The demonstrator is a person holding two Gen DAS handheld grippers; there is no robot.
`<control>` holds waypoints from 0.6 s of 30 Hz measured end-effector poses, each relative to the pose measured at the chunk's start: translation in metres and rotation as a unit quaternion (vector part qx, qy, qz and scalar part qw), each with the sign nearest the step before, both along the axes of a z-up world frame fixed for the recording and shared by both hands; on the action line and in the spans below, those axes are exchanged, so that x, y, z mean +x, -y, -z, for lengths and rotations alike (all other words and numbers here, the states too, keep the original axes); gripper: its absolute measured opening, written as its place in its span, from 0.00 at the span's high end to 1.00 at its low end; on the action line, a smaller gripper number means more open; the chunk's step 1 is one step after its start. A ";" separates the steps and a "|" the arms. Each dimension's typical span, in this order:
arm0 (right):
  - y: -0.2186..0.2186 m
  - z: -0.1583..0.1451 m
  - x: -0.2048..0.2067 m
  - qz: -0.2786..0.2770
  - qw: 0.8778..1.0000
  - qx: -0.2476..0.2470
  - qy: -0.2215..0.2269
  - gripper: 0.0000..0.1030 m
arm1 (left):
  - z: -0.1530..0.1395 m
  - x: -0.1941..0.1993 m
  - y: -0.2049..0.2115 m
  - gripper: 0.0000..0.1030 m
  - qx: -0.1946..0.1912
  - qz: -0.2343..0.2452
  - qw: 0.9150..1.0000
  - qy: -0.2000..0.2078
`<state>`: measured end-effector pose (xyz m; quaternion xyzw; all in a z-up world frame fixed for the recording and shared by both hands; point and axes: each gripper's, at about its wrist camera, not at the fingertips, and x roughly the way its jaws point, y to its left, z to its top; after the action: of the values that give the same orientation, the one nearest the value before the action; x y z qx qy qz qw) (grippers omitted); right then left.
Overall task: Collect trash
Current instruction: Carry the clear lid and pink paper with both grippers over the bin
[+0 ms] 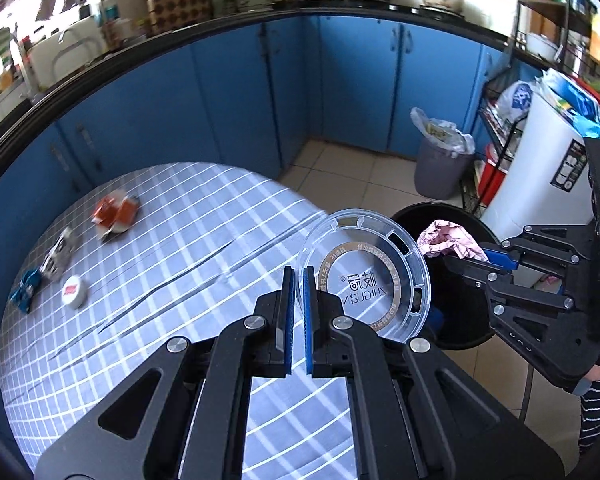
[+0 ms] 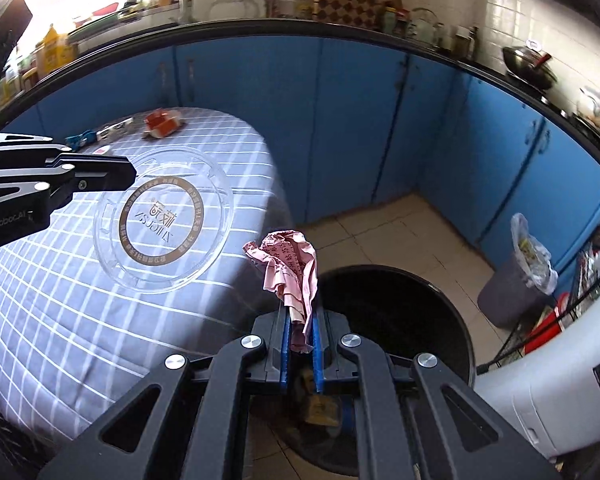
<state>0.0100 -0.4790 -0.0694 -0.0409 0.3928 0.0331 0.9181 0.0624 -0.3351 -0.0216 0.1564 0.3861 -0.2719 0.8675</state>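
My left gripper is shut on the rim of a clear plastic lid with a brown printed ring, held above the table's right edge. The same lid and left gripper show at the left of the right wrist view. My right gripper is shut on a crumpled pink paper, held at the near rim of a black bin. The left wrist view shows that pink paper over the black bin, with the right gripper reaching in from the right.
On the grey checked tablecloth lie an orange wrapper, a silver wrapper, a blue wrapper and a small white cap. A grey lined bin stands by the blue cabinets. A white appliance stands right.
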 end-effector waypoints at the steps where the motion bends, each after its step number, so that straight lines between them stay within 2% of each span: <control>1: 0.007 0.001 -0.001 0.007 1.000 0.002 0.000 0.92 | 0.000 0.000 0.006 0.96 0.000 0.005 1.000 0.001; 8: 0.040 0.011 0.000 0.043 0.999 0.024 -0.002 0.90 | 0.002 -0.002 0.042 0.96 0.006 0.029 1.000 0.004; 12: 0.050 0.018 0.001 0.056 0.998 0.020 -0.005 0.90 | 0.004 0.000 0.054 0.96 0.010 0.035 0.999 0.003; 13: 0.051 0.020 0.001 0.058 0.998 0.019 -0.007 0.86 | 0.006 0.001 0.057 0.96 0.011 0.037 0.999 0.002; 15: 0.054 0.023 0.001 0.063 0.998 0.013 -0.009 0.67 | 0.007 0.002 0.062 0.96 0.013 0.041 0.999 0.001; 16: 0.055 0.024 0.000 0.065 0.998 0.010 -0.006 0.45 | 0.008 0.002 0.064 0.96 0.014 0.043 0.999 0.002; 17: 0.056 0.024 -0.002 0.067 0.998 0.005 0.003 0.33 | 0.009 0.002 0.066 0.96 0.015 0.044 0.999 0.002; 18: 0.057 0.023 -0.004 0.067 0.998 0.004 0.012 0.32 | 0.010 0.002 0.069 0.96 0.017 0.047 0.999 0.001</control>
<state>0.0058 -0.5358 -0.0923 -0.0114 0.3834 -0.0276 0.9231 0.0646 -0.4041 -0.0313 0.1888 0.3821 -0.3058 0.8513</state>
